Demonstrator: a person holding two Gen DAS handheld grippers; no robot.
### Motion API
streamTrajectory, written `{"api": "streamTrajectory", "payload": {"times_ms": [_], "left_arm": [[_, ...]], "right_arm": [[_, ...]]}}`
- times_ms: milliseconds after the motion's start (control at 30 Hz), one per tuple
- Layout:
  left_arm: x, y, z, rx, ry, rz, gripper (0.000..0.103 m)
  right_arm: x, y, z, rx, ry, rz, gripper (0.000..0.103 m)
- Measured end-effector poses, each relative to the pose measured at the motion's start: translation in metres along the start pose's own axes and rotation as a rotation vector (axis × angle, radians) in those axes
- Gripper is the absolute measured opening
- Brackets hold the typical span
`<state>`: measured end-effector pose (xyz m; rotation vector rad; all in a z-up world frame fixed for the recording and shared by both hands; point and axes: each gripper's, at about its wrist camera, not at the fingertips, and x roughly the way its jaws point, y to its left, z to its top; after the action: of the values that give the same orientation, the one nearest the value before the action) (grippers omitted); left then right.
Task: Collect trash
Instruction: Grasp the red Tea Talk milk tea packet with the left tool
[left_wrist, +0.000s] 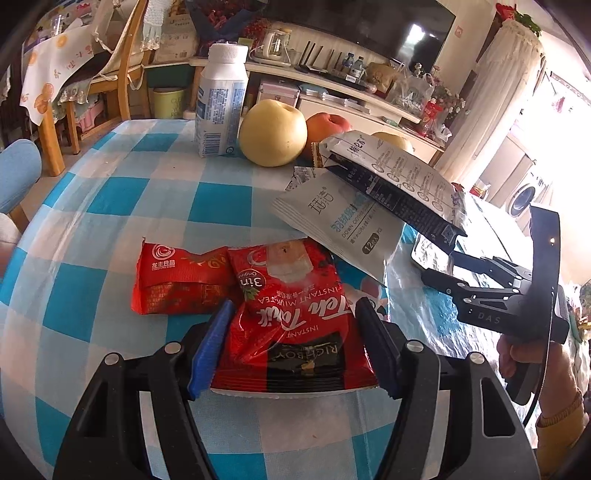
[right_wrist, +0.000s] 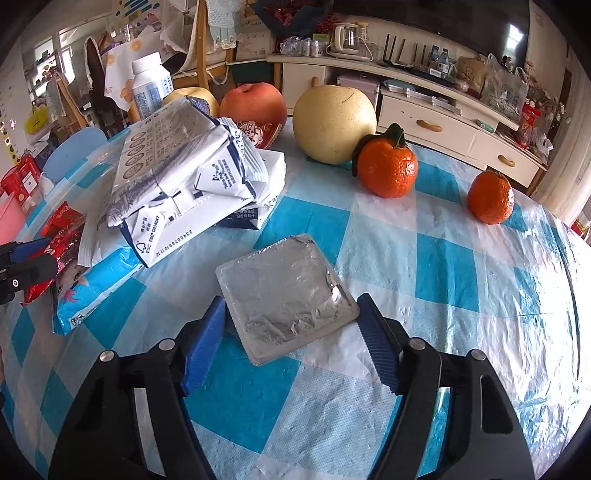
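My left gripper (left_wrist: 293, 314) is open, its blue pads on either side of a red instant milk tea packet (left_wrist: 291, 317) lying on the checked tablecloth. A second red wrapper (left_wrist: 181, 277) lies to its left. A white wipes pack (left_wrist: 340, 218) and a flattened milk carton (left_wrist: 391, 181) lie behind. My right gripper (right_wrist: 291, 314) is open around a flat silver foil blister sheet (right_wrist: 284, 291) on the table. The carton (right_wrist: 177, 166) shows at left in the right wrist view, stacked on the white pack. The right gripper also shows in the left wrist view (left_wrist: 439, 258).
A white bottle (left_wrist: 221, 99), a pear (left_wrist: 273, 133) and an apple (left_wrist: 325, 127) stand at the back of the table (left_wrist: 110, 206). Another pear (right_wrist: 334, 123) and two tangerines (right_wrist: 388, 170) (right_wrist: 490, 203) sit beyond the foil sheet. A wooden chair and a cabinet stand behind.
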<state>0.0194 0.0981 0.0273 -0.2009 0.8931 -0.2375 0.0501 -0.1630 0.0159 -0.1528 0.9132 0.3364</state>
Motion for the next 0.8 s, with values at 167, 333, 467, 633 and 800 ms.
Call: {"api": "streamTrajectory", "payload": {"times_ms": [167, 333, 467, 633, 800], "left_arm": [[-0.006, 0.006, -0.001, 0.0, -0.008, 0.0, 0.068], [-0.013, 0.012, -0.001, -0.007, -0.02, -0.005, 0.056], [-0.015, 0.018, -0.003, -0.011, -0.016, -0.012, 0.055], [-0.013, 0.02, -0.007, -0.005, 0.009, -0.017, 0.055], [-0.004, 0.018, -0.009, 0.002, 0.044, -0.004, 0.062]], "right_arm": [[-0.003, 0.006, -0.004, -0.017, 0.002, 0.013, 0.07], [-0.007, 0.017, -0.01, -0.041, 0.002, 0.028, 0.068], [-0.011, 0.022, -0.014, -0.038, 0.0, 0.032, 0.067], [-0.017, 0.032, -0.021, -0.043, 0.001, 0.035, 0.066], [-0.021, 0.044, -0.025, -0.052, -0.002, 0.03, 0.066]]}}
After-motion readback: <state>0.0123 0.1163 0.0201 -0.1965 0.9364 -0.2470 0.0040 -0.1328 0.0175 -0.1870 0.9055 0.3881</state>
